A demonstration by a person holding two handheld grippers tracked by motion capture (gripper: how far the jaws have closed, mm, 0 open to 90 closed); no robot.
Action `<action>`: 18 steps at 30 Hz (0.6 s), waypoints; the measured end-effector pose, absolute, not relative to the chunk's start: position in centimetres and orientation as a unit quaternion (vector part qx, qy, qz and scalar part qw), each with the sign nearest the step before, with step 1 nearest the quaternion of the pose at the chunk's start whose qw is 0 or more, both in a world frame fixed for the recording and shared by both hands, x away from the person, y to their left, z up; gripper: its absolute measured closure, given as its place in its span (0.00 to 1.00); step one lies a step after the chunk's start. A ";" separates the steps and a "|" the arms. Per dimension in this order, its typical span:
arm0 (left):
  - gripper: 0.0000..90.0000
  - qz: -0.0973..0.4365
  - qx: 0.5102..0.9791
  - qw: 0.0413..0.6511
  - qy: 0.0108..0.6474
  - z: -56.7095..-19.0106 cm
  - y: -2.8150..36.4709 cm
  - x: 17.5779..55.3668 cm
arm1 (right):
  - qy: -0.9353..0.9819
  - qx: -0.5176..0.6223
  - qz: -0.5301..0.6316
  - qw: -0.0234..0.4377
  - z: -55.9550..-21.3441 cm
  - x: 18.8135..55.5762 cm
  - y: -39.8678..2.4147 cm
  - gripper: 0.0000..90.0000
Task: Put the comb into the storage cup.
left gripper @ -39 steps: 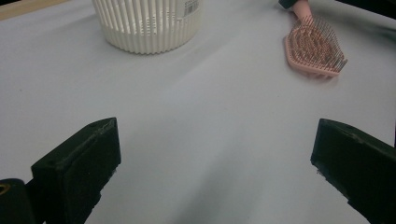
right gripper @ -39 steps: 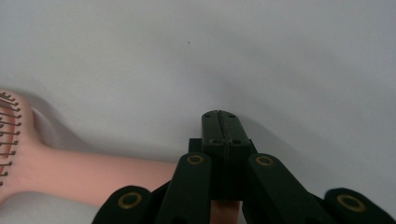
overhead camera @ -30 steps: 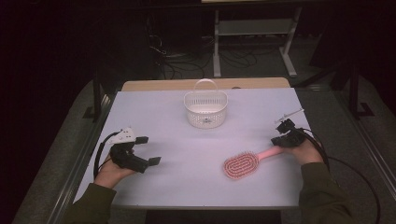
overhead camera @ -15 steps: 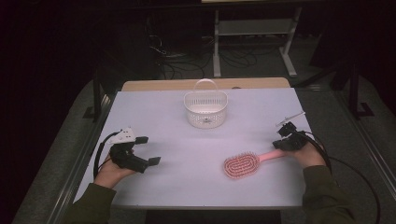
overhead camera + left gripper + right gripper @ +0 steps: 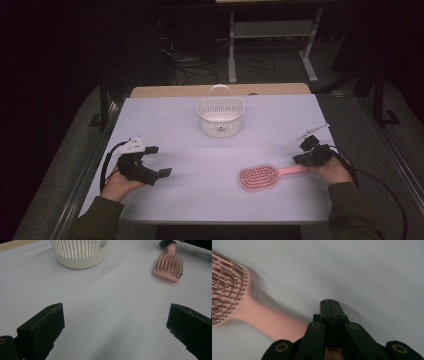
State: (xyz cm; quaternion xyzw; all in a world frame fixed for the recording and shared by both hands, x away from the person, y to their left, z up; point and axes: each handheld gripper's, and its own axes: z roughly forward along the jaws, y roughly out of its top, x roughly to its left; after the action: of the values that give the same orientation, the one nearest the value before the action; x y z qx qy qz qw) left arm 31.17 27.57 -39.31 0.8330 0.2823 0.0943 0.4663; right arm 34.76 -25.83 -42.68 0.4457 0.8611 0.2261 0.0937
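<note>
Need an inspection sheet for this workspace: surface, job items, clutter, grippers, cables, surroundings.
Surface: table with a pale cover, flat, bare apart from two items.
Job's things: white slotted basket with upright handle at far centre; pink brush bristles up, handle toward the person's right.
Clutter: nothing seen.
Grippers: left gripper open, resting on the cover, holding nothing; right gripper with jaws closed together, beside the brush handle, not around it.
Cables: a black cable loops from the left gripper; another trails off the right edge; loose cables on the floor behind.
Surroundings: dark room, metal frame beyond the table.
</note>
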 end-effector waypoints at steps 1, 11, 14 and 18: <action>0.01 0.094 0.833 0.467 0.282 -39.3 27.6 31.2 | 0.861 0.445 0.227 0.093 -42.7 34.6 -25.9 0.99; 0.01 0.093 0.833 0.468 0.281 -39.3 27.5 31.2 | 0.865 0.438 0.230 0.082 -42.6 33.4 -26.1 0.99; 0.01 0.093 0.832 0.469 0.281 -39.2 27.6 31.1 | 0.868 0.432 0.233 0.077 -42.6 32.9 -25.9 0.99; 0.01 0.093 0.832 0.469 0.280 -39.2 27.5 31.1 | 0.869 0.431 0.233 0.074 -42.6 32.5 -25.8 0.99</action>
State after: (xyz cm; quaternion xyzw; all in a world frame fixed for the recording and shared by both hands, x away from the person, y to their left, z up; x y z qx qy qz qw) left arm 31.11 27.52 -39.22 0.8323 0.2803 0.0926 0.4692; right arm 32.49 -25.82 -42.62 0.4307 0.8688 0.2330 0.0739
